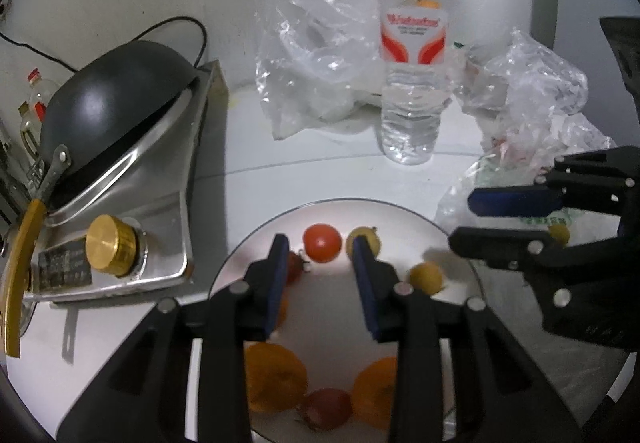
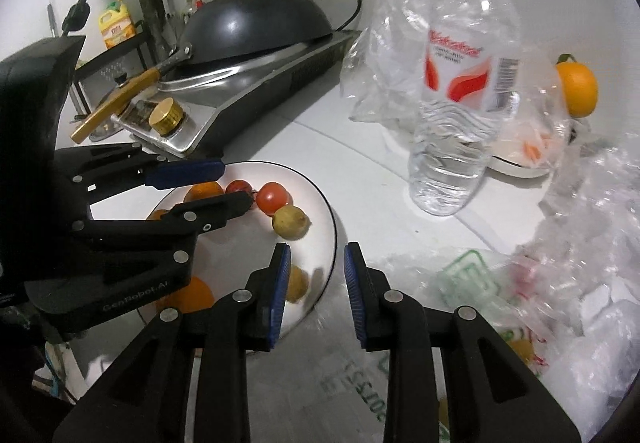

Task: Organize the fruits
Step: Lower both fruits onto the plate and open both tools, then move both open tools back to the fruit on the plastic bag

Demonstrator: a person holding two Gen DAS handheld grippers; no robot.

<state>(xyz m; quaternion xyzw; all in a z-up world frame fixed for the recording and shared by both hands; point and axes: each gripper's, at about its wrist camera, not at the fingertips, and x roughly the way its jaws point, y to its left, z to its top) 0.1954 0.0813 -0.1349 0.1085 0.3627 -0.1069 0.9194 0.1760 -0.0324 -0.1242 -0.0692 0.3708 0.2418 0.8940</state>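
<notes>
A white plate (image 1: 332, 323) holds a red tomato (image 1: 322, 248), two yellow-green fruits (image 1: 426, 277), two oranges (image 1: 274, 383) and a reddish fruit (image 1: 326, 407). My left gripper (image 1: 320, 243) hovers over the plate, its jaws a little apart with nothing between them. My right gripper (image 2: 318, 248) hangs over the plate's right rim (image 2: 334, 239), its jaws also slightly apart and empty; one yellow-green fruit (image 2: 298, 283) lies just beside its left finger. Another orange (image 2: 576, 89) sits far right behind plastic. A small yellow fruit (image 1: 559, 233) lies by the bag.
A water bottle (image 1: 412, 55) stands behind the plate. Crumpled clear plastic bags (image 2: 580, 263) cover the right side. At left a steel gas stove (image 1: 120, 243) carries an upturned black wok (image 1: 116, 103) with a gold handle. A white wall is behind.
</notes>
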